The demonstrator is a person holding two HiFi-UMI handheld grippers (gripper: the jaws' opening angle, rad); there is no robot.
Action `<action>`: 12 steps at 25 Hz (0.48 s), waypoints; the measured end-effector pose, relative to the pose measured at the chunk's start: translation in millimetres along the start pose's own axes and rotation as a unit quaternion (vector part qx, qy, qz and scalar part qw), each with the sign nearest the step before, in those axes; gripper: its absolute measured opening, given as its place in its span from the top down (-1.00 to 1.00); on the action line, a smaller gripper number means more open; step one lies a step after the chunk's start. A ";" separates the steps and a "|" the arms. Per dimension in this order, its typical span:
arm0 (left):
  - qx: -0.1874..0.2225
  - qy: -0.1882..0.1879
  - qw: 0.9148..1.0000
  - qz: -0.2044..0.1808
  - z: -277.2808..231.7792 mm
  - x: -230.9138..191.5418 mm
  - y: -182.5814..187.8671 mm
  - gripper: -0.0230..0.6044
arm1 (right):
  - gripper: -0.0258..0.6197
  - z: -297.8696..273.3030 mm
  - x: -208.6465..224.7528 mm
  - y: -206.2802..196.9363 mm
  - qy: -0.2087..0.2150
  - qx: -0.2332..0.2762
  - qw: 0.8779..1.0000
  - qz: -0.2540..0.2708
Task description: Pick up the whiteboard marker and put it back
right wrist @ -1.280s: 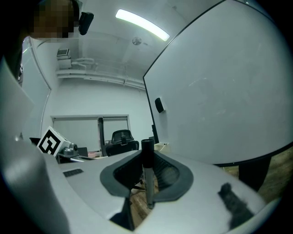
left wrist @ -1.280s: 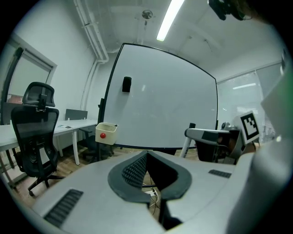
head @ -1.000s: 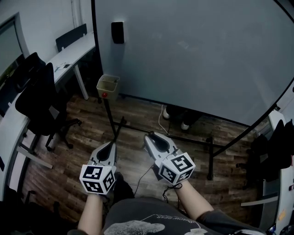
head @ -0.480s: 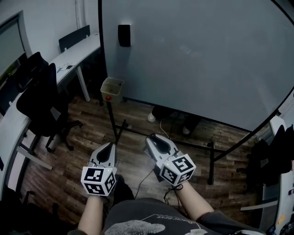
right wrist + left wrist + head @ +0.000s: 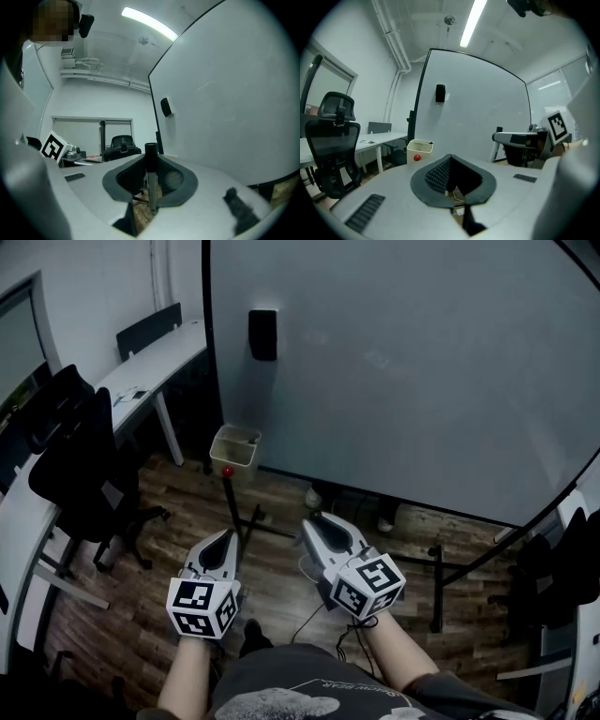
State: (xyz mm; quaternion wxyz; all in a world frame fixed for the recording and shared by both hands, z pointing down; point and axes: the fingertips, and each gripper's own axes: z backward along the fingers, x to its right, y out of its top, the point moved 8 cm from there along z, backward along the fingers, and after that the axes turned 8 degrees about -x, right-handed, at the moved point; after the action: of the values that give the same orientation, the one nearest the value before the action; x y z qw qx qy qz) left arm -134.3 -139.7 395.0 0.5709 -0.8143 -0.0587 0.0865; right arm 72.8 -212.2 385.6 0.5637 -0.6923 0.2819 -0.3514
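The whiteboard marker (image 5: 151, 180), black cap up, stands upright between the pads of my right gripper (image 5: 151, 161), which is shut on it. In the head view the right gripper (image 5: 317, 520) is level, low in front of the whiteboard (image 5: 403, 362); the marker is hidden there. My left gripper (image 5: 223, 536) is beside it, its jaws together with nothing in them (image 5: 450, 159). A beige tray (image 5: 234, 444) with a red knob (image 5: 226, 472) hangs at the board's lower left corner, ahead of the left gripper. A black eraser (image 5: 262, 334) sticks to the board above it.
Black office chairs (image 5: 80, 456) and a white desk (image 5: 155, 357) stand to the left. The board's stand has floor bars (image 5: 436, 568) and a pole (image 5: 234, 507) just ahead. Someone's shoes (image 5: 319, 495) show under the board. A cable (image 5: 305, 615) lies on the wood floor.
Both grippers have moved forward toward the whiteboard together. The tray and eraser now sit nearer and lower in the head view. The marker stays held.
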 end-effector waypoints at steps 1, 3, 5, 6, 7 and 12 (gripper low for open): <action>0.001 0.000 1.000 0.000 -5.5 -6.2 3.8 0.89 | 0.67 -7.6 3.8 3.8 -0.002 0.002 1.000 0.000; 0.001 -0.002 1.000 -0.001 -16.5 -17.9 10.2 0.89 | 0.67 -22.1 10.8 10.7 -0.008 0.006 1.000 0.000; -0.002 -0.006 1.000 -0.002 -27.6 -28.9 15.7 0.89 | 0.67 -36.1 16.6 17.2 -0.013 0.010 1.000 -0.001; -0.004 -0.008 1.000 -0.003 -32.8 -34.2 18.2 0.89 | 0.67 -43.1 19.0 20.3 -0.015 0.011 1.000 -0.002; -0.005 -0.011 1.000 -0.005 -37.7 -39.5 20.6 0.89 | 0.67 -50.2 21.2 23.1 -0.017 0.013 1.000 -0.002; -0.008 -0.018 1.000 -0.005 -60.0 -70.0 32.9 0.89 | 0.67 -88.4 29.6 35.9 -0.024 0.017 1.000 -0.006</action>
State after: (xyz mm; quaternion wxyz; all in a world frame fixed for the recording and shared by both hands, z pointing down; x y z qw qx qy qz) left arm -190.4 -219.7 389.2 0.5634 -0.8171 -0.0732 0.0979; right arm 19.6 -294.4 365.8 0.5801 -0.6922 0.2586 -0.3428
